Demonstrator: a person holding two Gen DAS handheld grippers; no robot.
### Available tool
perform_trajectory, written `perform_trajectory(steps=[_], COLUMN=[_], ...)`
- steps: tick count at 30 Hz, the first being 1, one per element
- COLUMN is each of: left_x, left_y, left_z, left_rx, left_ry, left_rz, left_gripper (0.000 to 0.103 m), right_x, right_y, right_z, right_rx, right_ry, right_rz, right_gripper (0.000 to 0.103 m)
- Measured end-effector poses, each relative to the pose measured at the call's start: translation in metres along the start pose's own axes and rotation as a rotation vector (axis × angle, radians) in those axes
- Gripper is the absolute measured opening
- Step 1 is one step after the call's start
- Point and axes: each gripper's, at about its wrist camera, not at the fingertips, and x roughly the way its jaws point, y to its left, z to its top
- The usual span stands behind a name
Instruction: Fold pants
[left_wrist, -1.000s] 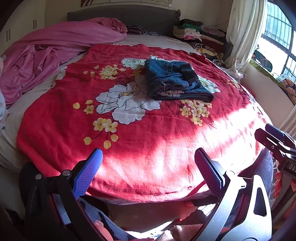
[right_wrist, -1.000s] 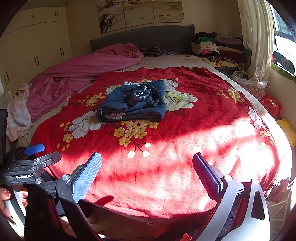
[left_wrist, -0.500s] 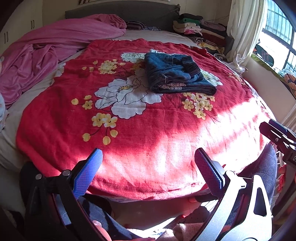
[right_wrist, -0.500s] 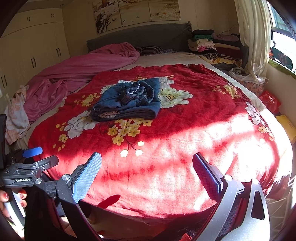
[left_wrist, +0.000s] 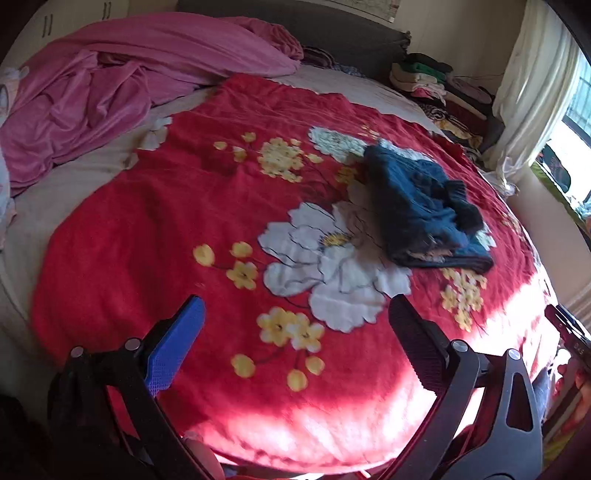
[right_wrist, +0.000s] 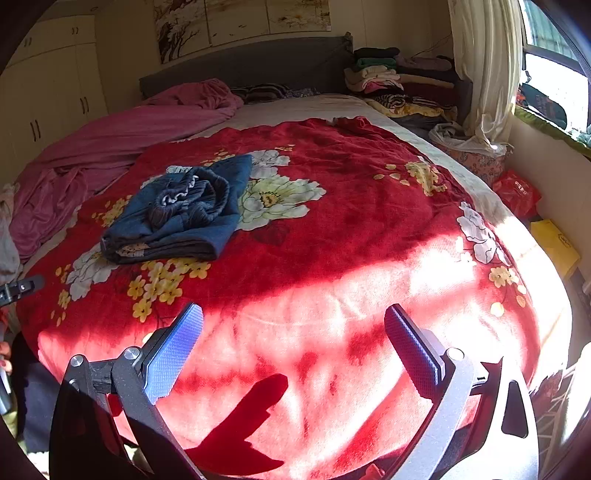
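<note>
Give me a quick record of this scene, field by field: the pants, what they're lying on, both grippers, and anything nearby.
pants: blue jeans, in a folded bundle, waistband bunched on top
surface: red floral blanket spread over the bed
left gripper: jaws open, empty, above the blanket's near edge
right gripper: jaws open, empty, apart from the jeans
nearby: pink sheet crumpled on the bed; stack of folded clothes by the headboard

Sunlit bed (right_wrist: 369, 295) with grey headboard (right_wrist: 258, 62), cream wardrobes (right_wrist: 48, 99), curtained window (right_wrist: 554, 70).
</note>
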Motion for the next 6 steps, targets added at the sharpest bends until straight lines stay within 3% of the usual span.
perform_trajectory(steps=[3,6], left_x=[0.042,0.084], left_y=[0.060,0.112], left_z=[0.058,0.106], left_rx=[-0.078,-0.153], left_ry=[0.010,0.033], left_rz=[0.177,0.274], left_gripper=[0.093,0.093], right_x=[0.039,0.084], right_y=[-0.052,-0.110], right_z=[0.039,0.079], right_rx=[0.044,0.129], right_ry=[0.029,0.062], right_rz=[-0.105,-0.217], right_gripper=[0.098,0.098])
